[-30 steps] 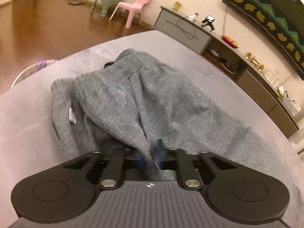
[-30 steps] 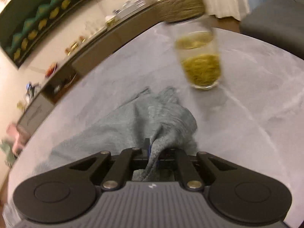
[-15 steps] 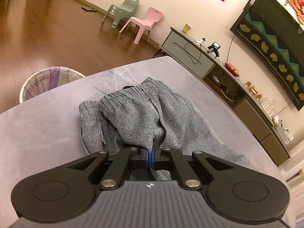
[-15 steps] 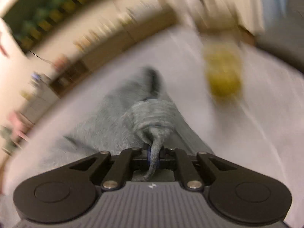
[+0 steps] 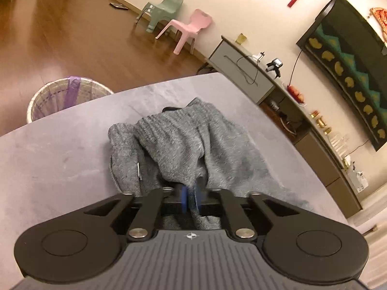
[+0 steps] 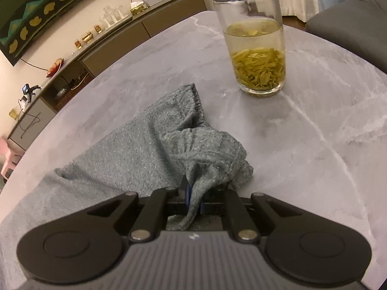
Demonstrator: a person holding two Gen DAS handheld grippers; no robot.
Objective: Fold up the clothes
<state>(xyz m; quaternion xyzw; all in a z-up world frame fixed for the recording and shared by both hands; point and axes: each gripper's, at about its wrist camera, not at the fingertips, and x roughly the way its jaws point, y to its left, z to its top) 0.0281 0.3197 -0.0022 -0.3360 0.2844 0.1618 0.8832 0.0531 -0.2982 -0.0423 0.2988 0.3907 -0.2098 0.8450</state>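
Pinching grey knit (image 5: 183, 145): left gripper (image 5: 191, 199) and right gripper (image 6: 193, 199) each clamped on a bunched edge. Knit lies rumpled on table (image 6: 302, 145), near side of tea jar (image 6: 256, 55). Soft, limp, light; better gripped at ribbed hems. Jar fragile.

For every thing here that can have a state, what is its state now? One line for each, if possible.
left gripper: shut on the grey garment.
right gripper: shut on the grey garment.
grey garment: bunched, unfolded, lying on the table, pinched at two places.
glass tea bottle: upright on the table, lid on, partly filled with tea and leaves, apart from the garment.
wastebasket: upright on the floor, lined with a purple bag.
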